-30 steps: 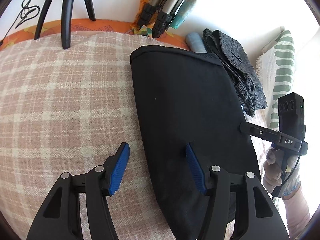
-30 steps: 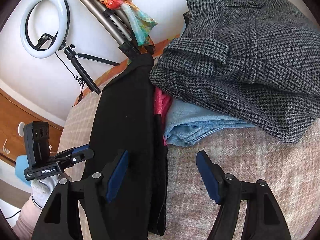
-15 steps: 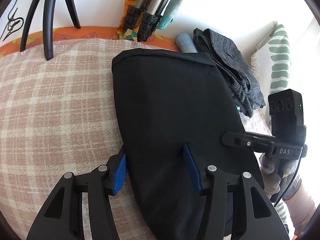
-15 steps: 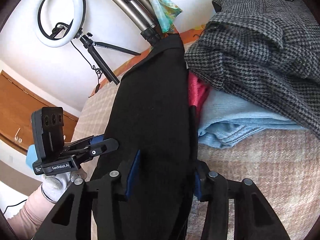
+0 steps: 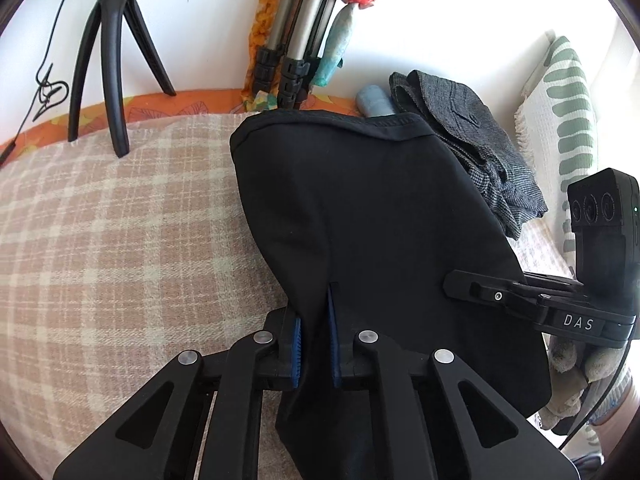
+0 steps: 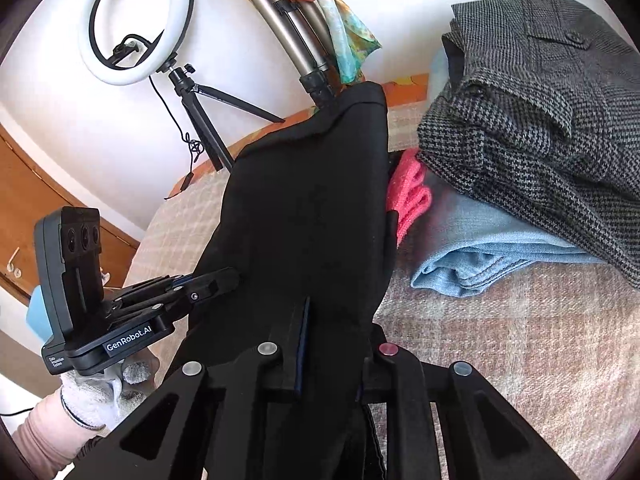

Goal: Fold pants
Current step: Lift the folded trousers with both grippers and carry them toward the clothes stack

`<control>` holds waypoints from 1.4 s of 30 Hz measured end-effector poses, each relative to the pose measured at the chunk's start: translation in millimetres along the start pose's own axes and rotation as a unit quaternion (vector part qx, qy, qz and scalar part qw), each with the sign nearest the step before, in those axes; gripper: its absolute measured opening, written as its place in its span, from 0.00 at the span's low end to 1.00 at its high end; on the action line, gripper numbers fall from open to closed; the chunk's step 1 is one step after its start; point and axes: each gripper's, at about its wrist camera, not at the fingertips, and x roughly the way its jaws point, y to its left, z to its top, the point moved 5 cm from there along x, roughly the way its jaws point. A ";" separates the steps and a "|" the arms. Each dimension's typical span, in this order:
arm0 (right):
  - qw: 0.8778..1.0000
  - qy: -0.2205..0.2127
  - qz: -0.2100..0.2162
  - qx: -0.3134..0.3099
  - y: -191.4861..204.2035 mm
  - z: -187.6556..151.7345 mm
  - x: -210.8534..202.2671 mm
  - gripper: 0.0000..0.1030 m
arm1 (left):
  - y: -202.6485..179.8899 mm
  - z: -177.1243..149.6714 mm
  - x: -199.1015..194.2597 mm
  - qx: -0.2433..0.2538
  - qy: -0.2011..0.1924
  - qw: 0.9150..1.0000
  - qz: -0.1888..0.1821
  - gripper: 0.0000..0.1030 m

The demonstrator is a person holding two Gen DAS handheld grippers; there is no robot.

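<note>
Black pants lie folded lengthwise on a plaid blanket, reaching away from me toward the wall. My left gripper pinches their near left edge, its jaws closing with the blue pads pressed on a ridge of fabric. My right gripper grips the near right edge of the pants, its jaws closing with cloth bunched between them; one pad is hidden by fabric. Each gripper shows in the other's view, the right gripper and the left gripper, both at the pants' near end.
A stack of grey houndstooth trousers, light blue jeans and a pink garment sits right of the pants. A ring light and tripod legs stand at the wall. A green-striped pillow lies far right.
Both grippers went from wide open over the pants' near end to closed on its edges. The fabric now rises in a ridge between each pair of pads.
</note>
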 end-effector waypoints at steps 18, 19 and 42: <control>0.996 -0.063 -0.039 -0.052 43.7 -9.3 -66.5 0.12 | -34.4 8.2 -59.9 0.062 -0.075 0.995 0.017 0.06; 0.995 -0.067 -0.043 -0.055 45.0 -8.8 -71.1 0.12 | -37.0 9.7 -62.3 0.064 -0.079 0.995 0.016 0.06; 0.986 -0.121 -0.106 -0.036 -24.3 39.9 -179.9 0.12 | -147.5 81.9 -41.2 0.131 -0.113 0.984 -0.051 0.06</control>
